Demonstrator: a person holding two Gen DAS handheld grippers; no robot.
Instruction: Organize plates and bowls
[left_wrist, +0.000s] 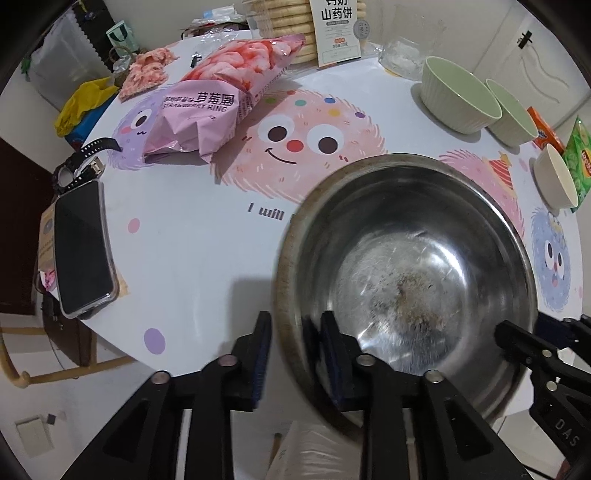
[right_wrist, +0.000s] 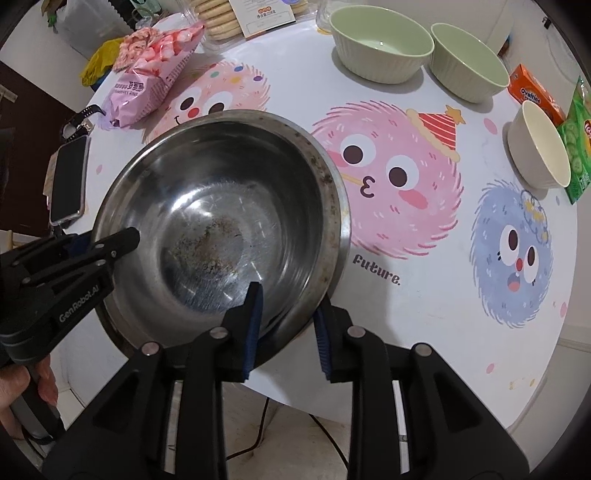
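steel bowl (left_wrist: 406, 266) sits at the near edge of the round worktop (left_wrist: 192, 240), partly overhanging it, with brownish residue on its bottom. left tongs (left_wrist: 293, 350) straddle the bowl's near-left rim, one finger outside the wall and one inside, and look closed on it. right tongs (right_wrist: 286, 325) straddle the near-right rim the same way, one blue pad inside, the other outside; whether both pads press the metal i cannot tell for sure, though the gap is narrow. at the far right stand two green bowls (right_wrist: 380, 44) just beside each other, and a cream bowl (right_wrist: 539, 147) nearer, beside a green snack pack (right_wrist: 580, 140) and an orange box (right_wrist: 532, 92). a pink snack bag (left_wrist: 221, 99) lies at the far left, a phone (left_wrist: 83, 247) and a watch (left_wrist: 81, 162) at the left edge.
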